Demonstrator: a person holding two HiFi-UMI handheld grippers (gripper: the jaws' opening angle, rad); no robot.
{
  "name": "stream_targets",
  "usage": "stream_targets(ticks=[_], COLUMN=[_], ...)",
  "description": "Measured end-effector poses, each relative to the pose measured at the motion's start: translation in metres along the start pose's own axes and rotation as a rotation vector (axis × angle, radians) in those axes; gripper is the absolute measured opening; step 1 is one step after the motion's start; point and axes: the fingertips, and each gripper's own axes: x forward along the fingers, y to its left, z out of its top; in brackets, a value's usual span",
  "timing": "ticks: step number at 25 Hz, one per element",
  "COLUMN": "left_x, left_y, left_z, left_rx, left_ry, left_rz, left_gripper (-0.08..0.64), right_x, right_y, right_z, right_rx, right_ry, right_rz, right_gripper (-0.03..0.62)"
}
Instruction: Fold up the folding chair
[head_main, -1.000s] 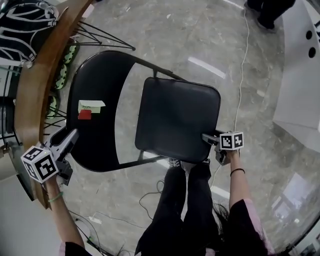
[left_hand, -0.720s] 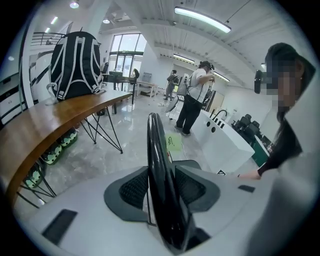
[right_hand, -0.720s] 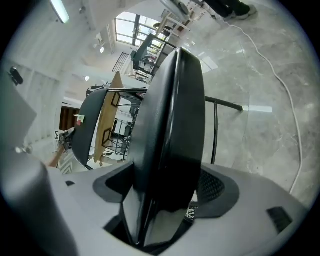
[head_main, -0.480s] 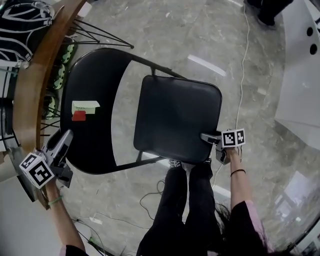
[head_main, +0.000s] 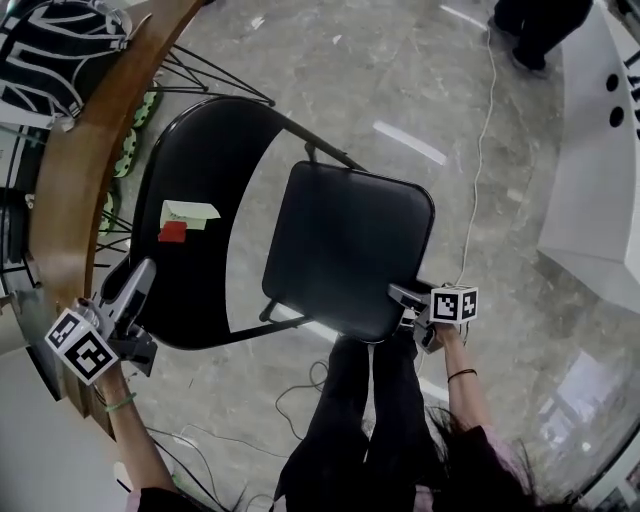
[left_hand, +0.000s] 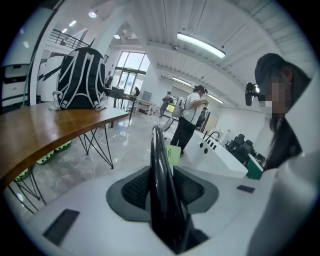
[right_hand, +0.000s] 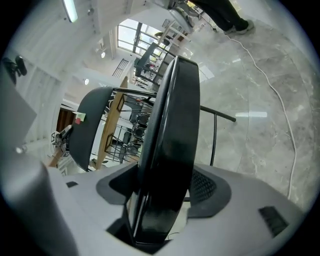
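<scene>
The folding chair is standing open just beside the wooden table, its backrest nearer the table and its seat farther off. It is probably stiff, weighty and smooth, so it is best taken by the rims. The left gripper is clamping the backrest's edge and the right gripper the seat's front rim, both pairs of jaws having just been closing. Only the head view is showing the frame; the gripper views are showing pad contact.

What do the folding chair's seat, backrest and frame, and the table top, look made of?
The seat: black padded vinyl, likely; soft sheen, rounded edge. The backrest: thin hard sheet, painted metal or plastic, satin. The frame: slim black tube, probably painted steel. The table top: brown wood or veneer, glossy, grain showing.
</scene>
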Motion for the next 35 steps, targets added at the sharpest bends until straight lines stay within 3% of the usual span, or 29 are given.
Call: stream_targets(ticks=[3, 11, 18, 24, 28, 35], left_x=[-0.009, -0.025, -0.033, -0.045, -0.056, -0.063], left_y=[-0.004, -0.017, -0.031, -0.037, -0.046, -0.062], left_z=[0.013, 0.036, 0.049, 0.058, 0.066, 0.071], left_rx=[-0.005, -0.007, 0.023, -0.001, 0.01, -0.006], left_ry=[-0.054, -0.08, -0.078, -0.124, -0.11, -0.103], left_rz=[-0.016, -0.017, 0.029, -0.026, -0.02, -0.049], left_gripper=[0.143, 0.141, 0.14, 0.137, 0.137, 0.137], right_x=[0.004, 0.018, 0.031, 0.059, 0.075, 0.108], right_y=[0.036, 0.118, 0.177, 0.235, 0.269, 0.313], right_z=[0.011, 0.027, 0.035, 0.044, 0.048, 0.056], right_rx=[-0.03, -0.142, -0.23, -0.259, -0.245, -0.279], right_ry=[-0.019, 0.055, 0.118, 0.153, 0.147, 0.192], right_rz=[0.017, 0.039, 0.038, 0.009, -0.023, 0.019], right_gripper=[0.297, 0.287, 0.278, 0.265, 0.253, 0.247])
